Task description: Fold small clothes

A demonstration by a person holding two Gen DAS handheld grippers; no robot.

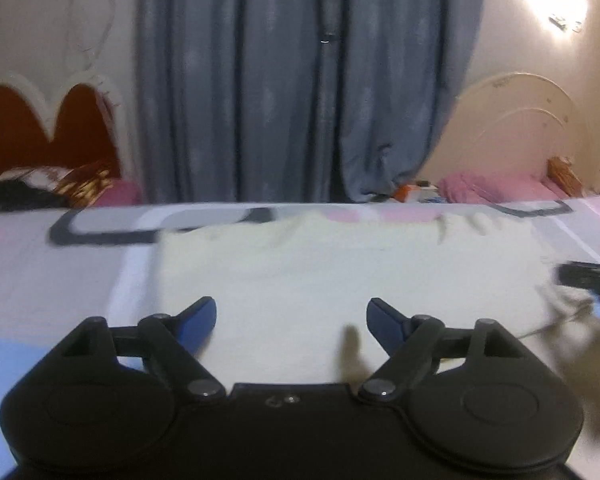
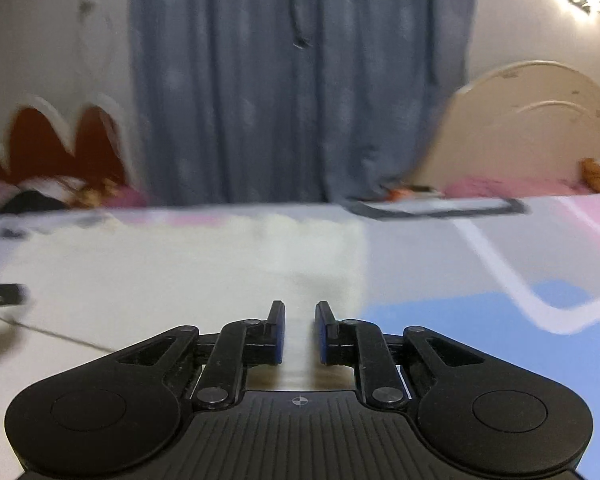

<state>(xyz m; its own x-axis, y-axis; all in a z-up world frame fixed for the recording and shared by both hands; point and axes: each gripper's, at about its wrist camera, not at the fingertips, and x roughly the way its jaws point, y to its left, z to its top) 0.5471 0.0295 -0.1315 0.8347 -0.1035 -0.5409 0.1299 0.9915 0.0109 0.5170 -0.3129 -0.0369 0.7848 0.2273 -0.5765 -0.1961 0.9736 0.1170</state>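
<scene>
A cream-white small garment (image 1: 332, 276) lies flat on the patterned bed sheet (image 1: 40, 264). My left gripper (image 1: 291, 312) hovers over its near edge with jaws wide apart and nothing between them. In the right wrist view the same garment (image 2: 180, 272) spreads to the left and ahead. My right gripper (image 2: 300, 320) sits over the garment's right part with its blue pads (image 2: 278, 332) a narrow gap apart, nothing visibly pinched. The right gripper's tip shows at the far right of the left wrist view (image 1: 588, 276), and the left gripper shows at the left edge of the right wrist view (image 2: 0, 296).
The sheet (image 2: 500, 272) has grey, pink and blue shapes with white and black outlines. A blue-grey curtain (image 1: 300, 80) hangs behind the bed. A red headboard (image 1: 40, 132) with pillows stands at left, a cream headboard (image 1: 520, 128) with pink bedding at right.
</scene>
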